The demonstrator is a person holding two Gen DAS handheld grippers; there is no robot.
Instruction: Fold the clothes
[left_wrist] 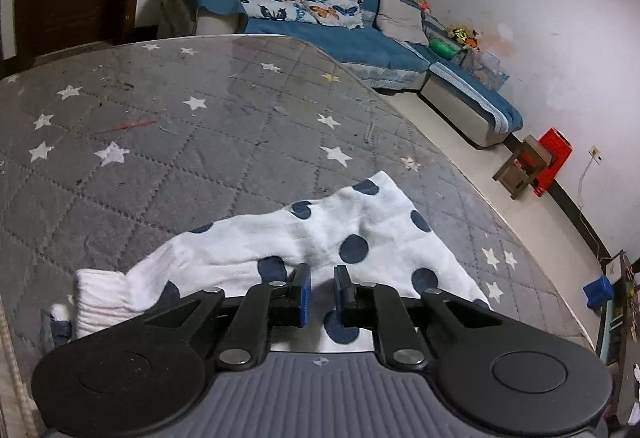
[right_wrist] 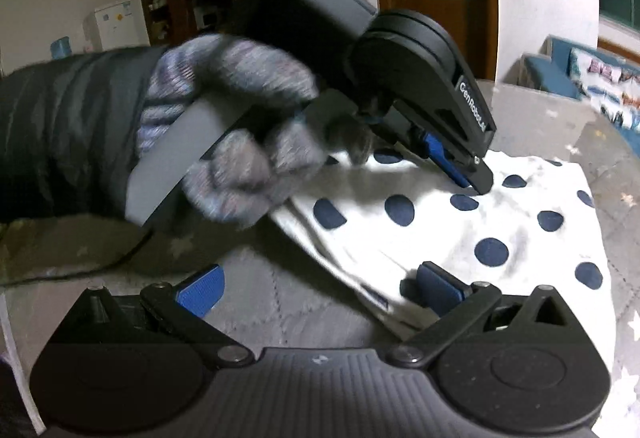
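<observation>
The left gripper (left_wrist: 321,288), fingers narrow, presses the spotted garment (left_wrist: 320,238) flat while the right gripper (right_wrist: 320,290) spreads wide to take its edge.

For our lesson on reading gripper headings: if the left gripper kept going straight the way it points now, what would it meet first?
The left gripper, fingers nearly closed, points down at the white fleece garment with navy polka dots on the grey quilted star-patterned cover. It would likely meet that garment first; it may already touch it.
</observation>
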